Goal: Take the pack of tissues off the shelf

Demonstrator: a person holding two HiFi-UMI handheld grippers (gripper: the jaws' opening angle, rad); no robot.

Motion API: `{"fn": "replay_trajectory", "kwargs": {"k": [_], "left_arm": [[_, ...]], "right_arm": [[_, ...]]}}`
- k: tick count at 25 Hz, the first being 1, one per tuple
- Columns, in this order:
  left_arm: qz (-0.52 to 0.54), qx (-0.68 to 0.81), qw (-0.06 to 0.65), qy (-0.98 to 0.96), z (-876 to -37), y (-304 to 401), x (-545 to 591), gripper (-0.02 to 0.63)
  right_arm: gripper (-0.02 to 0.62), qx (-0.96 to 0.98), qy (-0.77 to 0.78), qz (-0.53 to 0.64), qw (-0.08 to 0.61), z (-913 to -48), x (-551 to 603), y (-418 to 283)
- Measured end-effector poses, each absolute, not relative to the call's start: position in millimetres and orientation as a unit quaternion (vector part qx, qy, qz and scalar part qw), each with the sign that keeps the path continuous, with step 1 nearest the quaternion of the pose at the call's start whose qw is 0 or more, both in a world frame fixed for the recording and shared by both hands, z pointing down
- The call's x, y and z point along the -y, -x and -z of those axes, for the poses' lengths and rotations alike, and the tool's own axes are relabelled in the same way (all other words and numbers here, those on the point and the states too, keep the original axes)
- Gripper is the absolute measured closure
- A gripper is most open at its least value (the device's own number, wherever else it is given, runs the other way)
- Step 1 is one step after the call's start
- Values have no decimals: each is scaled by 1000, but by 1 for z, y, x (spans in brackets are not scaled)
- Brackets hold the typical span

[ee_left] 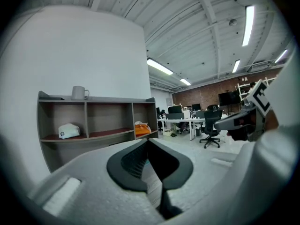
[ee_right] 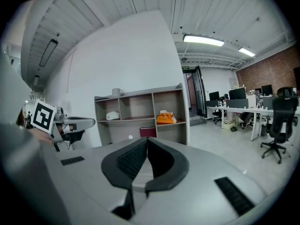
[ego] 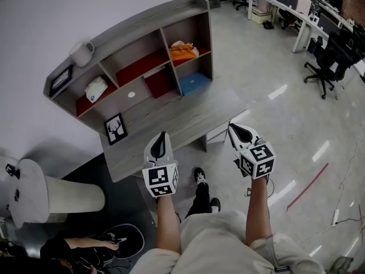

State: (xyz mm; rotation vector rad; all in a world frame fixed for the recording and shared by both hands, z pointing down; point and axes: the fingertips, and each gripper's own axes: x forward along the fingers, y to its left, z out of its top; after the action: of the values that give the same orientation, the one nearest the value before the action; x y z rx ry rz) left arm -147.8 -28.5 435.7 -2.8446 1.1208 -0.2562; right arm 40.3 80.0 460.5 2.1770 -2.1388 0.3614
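Shelf [ego: 142,27]: tissue pack [ego: 183,52] beyond right claw [ego: 239,132]

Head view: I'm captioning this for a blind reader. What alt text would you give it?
Seen from above, a person holds the left gripper and right gripper, both shut and empty, before a grey desk. On its shelf sit a white pack at left, an orange pack at right and a mug on top.

White wall [ego: 57,16], shiny grey floor [ego: 268,67], desks [ego: 280,5] w/ black chairs [ego: 328,67], ceiling striplights [ee_right: 204,40].
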Motion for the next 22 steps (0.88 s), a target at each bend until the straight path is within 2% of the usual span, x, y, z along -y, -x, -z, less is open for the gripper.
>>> {"fn": "replay_trajectory", "kwargs": {"k": [7, 22], "left_arm": [[87, -385, 9, 919, -443, 147, 80, 595], [88, -368, 5, 926, -445, 74, 188, 595]], "right_arm": [[578, 706, -698, -113, 36, -439, -34, -52], [578, 717, -680, -143, 55, -433, 68, -102]]}}
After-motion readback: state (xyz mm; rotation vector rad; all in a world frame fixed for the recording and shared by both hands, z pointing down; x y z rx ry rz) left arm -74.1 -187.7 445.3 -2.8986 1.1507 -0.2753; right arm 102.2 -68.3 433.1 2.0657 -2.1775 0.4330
